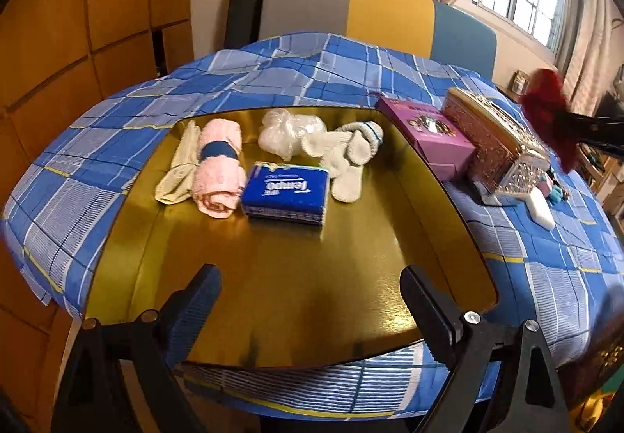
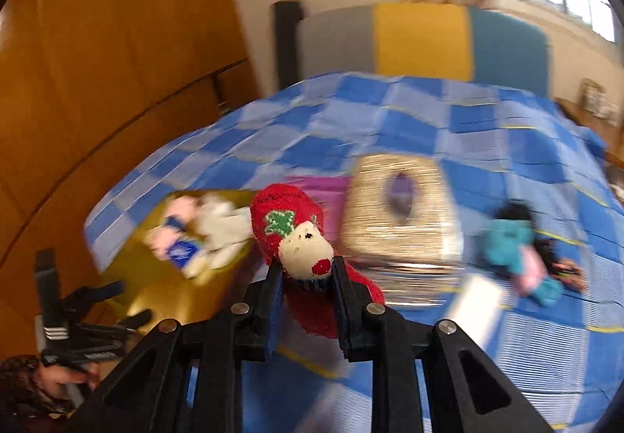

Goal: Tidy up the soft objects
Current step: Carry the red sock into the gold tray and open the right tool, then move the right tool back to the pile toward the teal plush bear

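Sock (image 2: 296,238), red with a reindeer face, is clamped mid-body in right tongs (image 2: 308,277), held above the bench near the gold tray (image 1: 273,277). Light, floppy, compressible; grip the bulk, not the edge. Left tongs (image 1: 308,300) apart, empty over the tray.

I am counting one gold tray (image 1: 390,238) lying on the checked surface (image 1: 273,74), and it is holding five soft things: one pink rolled towel (image 1: 218,175), one cream cloth (image 1: 177,175), one blue tissue pack (image 1: 286,195), one clear plastic bundle (image 1: 288,133) and one white sock bundle (image 1: 349,160). Beside the tray I am seeing two boxes, one purple box (image 1: 429,136) and one ornate gold box (image 1: 495,144). I am carrying one red sock (image 2: 300,238), and one teal soft item (image 2: 507,242) is lying apart, too blurred to name.
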Demonstrator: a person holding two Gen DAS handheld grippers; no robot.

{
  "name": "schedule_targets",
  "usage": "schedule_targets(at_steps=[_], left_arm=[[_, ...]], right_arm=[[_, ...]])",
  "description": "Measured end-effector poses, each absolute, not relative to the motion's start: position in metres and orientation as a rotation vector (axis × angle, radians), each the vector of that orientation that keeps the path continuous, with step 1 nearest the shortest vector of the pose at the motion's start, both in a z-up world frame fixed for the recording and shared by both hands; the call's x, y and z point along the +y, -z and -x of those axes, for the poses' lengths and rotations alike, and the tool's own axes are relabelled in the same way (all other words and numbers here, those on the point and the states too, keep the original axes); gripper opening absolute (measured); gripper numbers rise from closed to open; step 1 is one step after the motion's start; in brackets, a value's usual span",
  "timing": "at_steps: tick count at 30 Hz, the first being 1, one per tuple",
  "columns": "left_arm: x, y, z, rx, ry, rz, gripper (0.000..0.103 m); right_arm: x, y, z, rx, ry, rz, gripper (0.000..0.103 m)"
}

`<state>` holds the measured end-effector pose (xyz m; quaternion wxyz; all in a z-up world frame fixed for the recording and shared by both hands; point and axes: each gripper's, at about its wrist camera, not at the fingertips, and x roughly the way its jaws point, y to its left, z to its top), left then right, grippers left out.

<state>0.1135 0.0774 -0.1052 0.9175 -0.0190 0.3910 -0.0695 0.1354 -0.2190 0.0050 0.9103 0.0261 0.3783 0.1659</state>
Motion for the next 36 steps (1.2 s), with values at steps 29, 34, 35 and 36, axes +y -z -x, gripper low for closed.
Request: schedule_targets(at_steps=[29,34,35,36], left_arm=[[0.144,0.100,-0.127,0.784,-0.037,0.235,0.095],[0.134,0.102,-0.127,0.793,0.024,0.232,0.095],[0.132,0.102,-0.127,0.795,0.031,0.229,0.095],[0.129,0.102,-0.127,0.797,0.048,0.224,0.095]], right_arm=[[-0.067,0.073,-0.201,0.930,-0.219,-0.072,0.033],[-0.080,0.051,-0.179,0.855,-0.253,-0.072,0.033],[-0.083,0.045,-0.173,0.836,-0.264,-0.065,0.033],[-0.085,0.042,-0.170,0.825,-0.267,-0.059,0.033]])
